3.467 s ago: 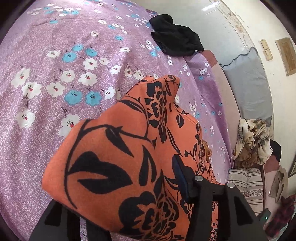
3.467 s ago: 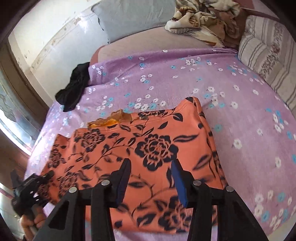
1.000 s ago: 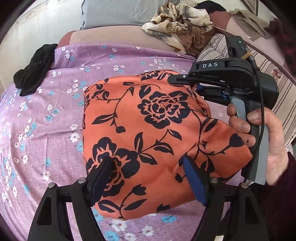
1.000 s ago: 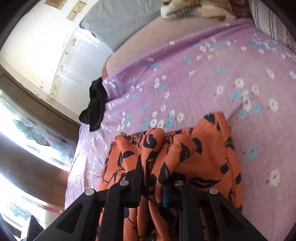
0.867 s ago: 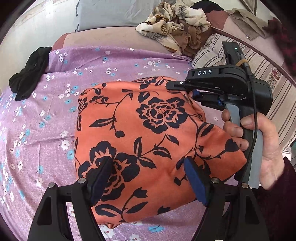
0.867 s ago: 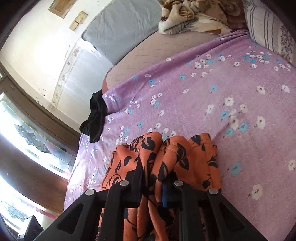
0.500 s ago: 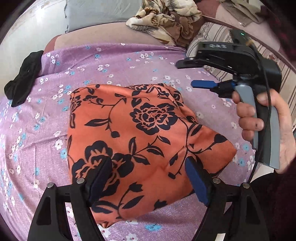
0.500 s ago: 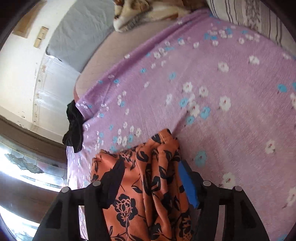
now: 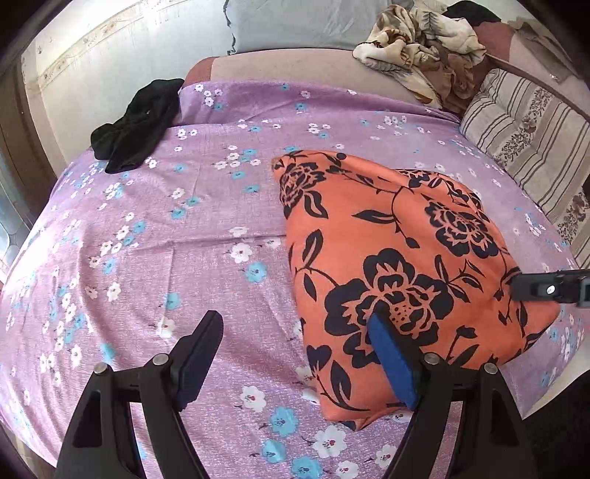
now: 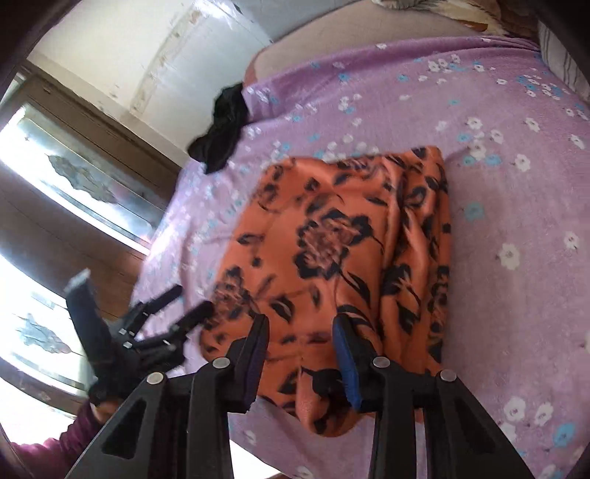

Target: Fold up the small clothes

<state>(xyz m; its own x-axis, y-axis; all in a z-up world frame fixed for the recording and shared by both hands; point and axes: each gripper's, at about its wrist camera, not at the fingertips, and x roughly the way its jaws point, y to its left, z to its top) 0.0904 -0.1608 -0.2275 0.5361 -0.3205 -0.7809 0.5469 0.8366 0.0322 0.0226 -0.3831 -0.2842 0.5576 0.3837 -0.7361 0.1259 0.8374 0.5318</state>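
Folded orange floral garment [image 9: 398, 258] lies near the bed's [image 9: 147, 258] front edge; both grippers' jaws gape, the right's just narrowing, gripping nothing.

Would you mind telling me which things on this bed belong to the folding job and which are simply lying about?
Part of the job:
- orange floral garment, folded on the purple floral bedsheet
- left gripper, open beside it
- right gripper, jaws just closing, nothing pinched

Lying about:
- black garment, by the far corner
- crumpled beige patterned cloth
- striped cushion
- grey pillow
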